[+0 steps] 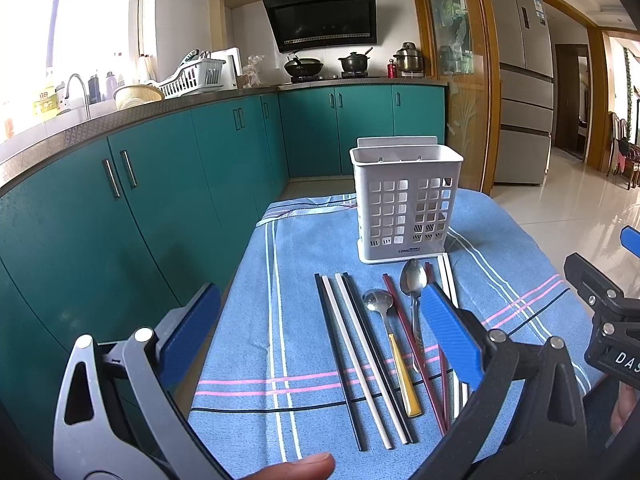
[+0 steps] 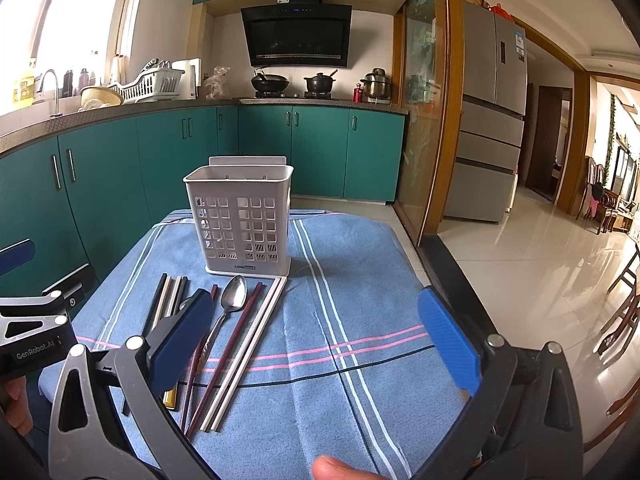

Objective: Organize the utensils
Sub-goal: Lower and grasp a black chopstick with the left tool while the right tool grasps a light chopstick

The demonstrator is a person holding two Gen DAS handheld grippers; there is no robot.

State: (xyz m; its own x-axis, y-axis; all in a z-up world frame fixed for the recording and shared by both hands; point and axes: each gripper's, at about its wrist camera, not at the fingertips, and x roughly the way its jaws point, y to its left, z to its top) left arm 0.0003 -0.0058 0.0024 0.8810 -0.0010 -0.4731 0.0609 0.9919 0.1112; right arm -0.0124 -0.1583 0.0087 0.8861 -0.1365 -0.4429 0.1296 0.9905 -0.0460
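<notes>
Your left tool [image 1: 320, 328] and right tool [image 2: 320, 328] both hover spread wide, gripping nothing. Chopsticks [image 1: 362, 354] and spoons [image 1: 412, 280] lie mid-frame on the blue-clothed worktop [image 2: 360, 272], just before the white utensil holder [image 1: 406, 204].

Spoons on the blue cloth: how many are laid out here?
2. The yellow-handled spoon lies mid-row between the black-and-white chopsticks and a dark red chopstick. The all-metal spoon lies right of it, nearer the white holder. Nothing shows inside the holder.
</notes>
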